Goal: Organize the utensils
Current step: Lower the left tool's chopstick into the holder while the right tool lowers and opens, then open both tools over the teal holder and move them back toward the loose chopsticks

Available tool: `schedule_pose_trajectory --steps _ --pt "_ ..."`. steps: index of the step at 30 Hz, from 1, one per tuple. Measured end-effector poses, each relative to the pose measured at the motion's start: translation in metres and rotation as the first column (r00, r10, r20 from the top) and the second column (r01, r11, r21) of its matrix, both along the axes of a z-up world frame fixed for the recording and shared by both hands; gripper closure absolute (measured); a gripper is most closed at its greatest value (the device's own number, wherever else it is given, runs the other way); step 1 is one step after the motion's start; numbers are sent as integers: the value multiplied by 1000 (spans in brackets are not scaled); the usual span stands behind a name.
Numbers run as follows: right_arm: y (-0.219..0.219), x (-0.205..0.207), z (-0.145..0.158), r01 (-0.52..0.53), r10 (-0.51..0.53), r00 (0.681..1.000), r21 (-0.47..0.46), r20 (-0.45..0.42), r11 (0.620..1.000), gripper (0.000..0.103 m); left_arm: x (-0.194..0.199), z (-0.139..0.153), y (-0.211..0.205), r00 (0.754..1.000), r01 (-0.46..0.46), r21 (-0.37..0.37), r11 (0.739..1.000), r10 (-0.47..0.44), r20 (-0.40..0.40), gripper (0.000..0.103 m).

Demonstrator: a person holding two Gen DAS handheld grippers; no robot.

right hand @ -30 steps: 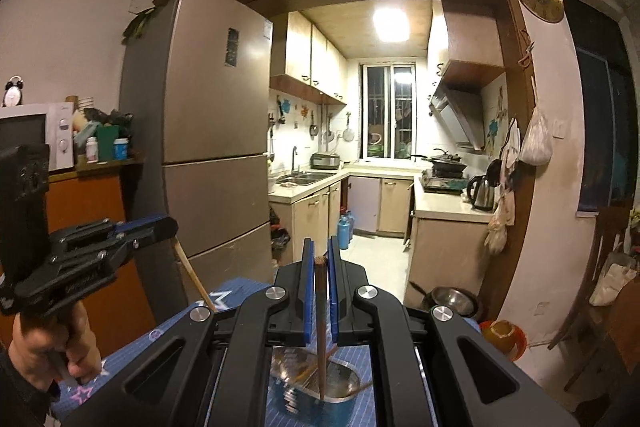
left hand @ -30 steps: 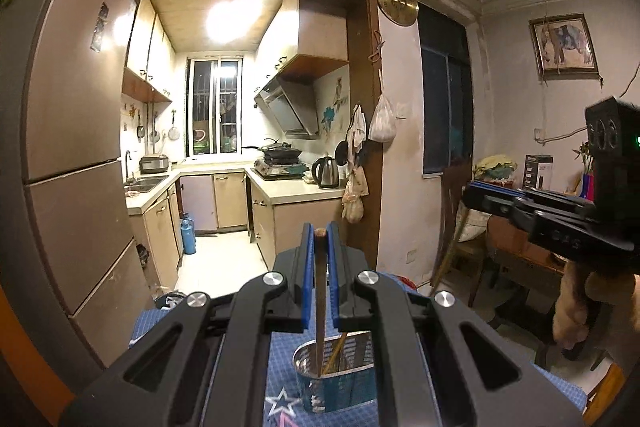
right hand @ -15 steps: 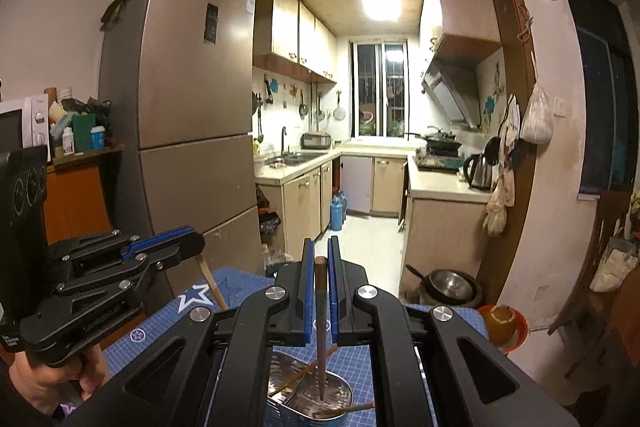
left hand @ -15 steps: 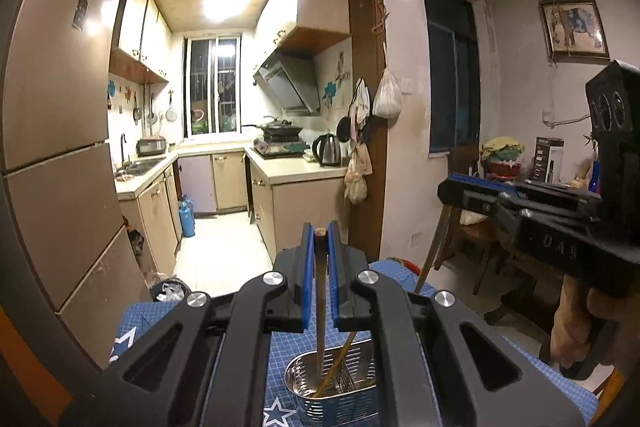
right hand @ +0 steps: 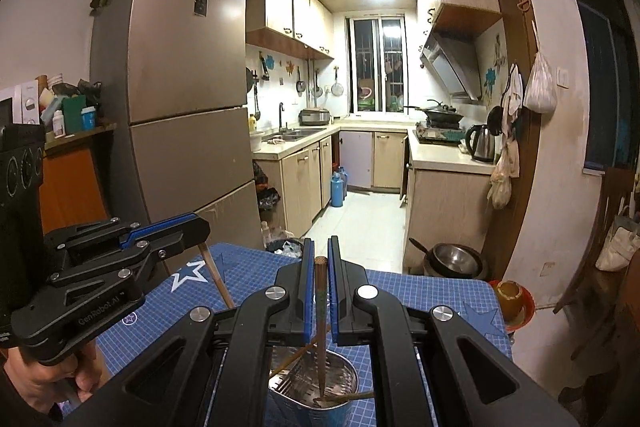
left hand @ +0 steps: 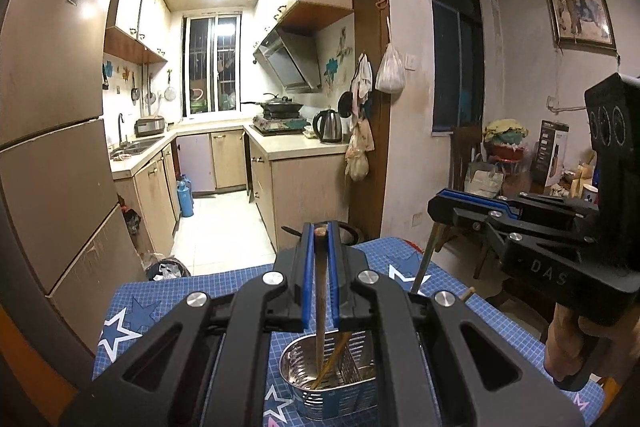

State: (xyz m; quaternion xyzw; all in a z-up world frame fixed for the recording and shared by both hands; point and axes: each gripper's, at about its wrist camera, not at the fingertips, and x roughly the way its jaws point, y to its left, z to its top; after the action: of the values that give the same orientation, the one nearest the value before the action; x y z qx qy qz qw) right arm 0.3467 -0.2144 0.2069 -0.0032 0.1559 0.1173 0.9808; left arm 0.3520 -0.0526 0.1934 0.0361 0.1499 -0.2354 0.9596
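Observation:
A shiny metal utensil holder (left hand: 332, 383) stands on the blue star-patterned mat (left hand: 132, 311); it also shows in the right wrist view (right hand: 316, 391). My left gripper (left hand: 320, 239) is shut on a brown chopstick (left hand: 320, 303) whose lower end reaches into the holder. My right gripper (right hand: 319, 263) holds a second chopstick (right hand: 321, 327) between slightly parted jaws, its tip inside the holder. More chopsticks lie in the holder. Each gripper shows in the other's view, left (right hand: 168, 231) and right (left hand: 472, 205), both just above the holder.
A tall fridge (right hand: 180, 115) stands left of the table. Beyond the table's far edge is the kitchen floor with a rubbish bag (left hand: 168, 269). A metal pot (right hand: 452, 261) and an orange bowl (right hand: 510, 297) sit on the floor at right.
Both grippers have tilted down and lowered their chopsticks further into the holder. More of the blue mat and the holder's inside shows now.

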Motion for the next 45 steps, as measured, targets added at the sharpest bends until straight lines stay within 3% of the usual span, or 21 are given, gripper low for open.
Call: schedule_pose_trajectory --steps 22,23,26,29,39,45 --pt "-4 21 -23 2 -2 998 10 -63 1000 95 8 -18 0 999 -23 26 999 24 -36 97" --pt "-4 20 -24 2 -2 998 9 -62 1000 95 8 -18 0 999 -24 24 999 24 -37 93" --pt "-4 20 -24 2 -2 998 8 -61 1000 95 7 -19 0 999 -30 21 999 30 -30 64" --pt "-5 21 -24 6 -6 999 11 -49 1000 84 7 -18 -1 999 -36 25 999 36 -20 55" --pt "-4 4 -20 3 -3 1000 -2 -12 1000 80 -2 -16 1 999 -40 26 999 41 -2 54" --pt "-3 -51 -10 -5 5 999 8 48 1000 77 -48 -9 22 998 -47 0 999 47 40 53"
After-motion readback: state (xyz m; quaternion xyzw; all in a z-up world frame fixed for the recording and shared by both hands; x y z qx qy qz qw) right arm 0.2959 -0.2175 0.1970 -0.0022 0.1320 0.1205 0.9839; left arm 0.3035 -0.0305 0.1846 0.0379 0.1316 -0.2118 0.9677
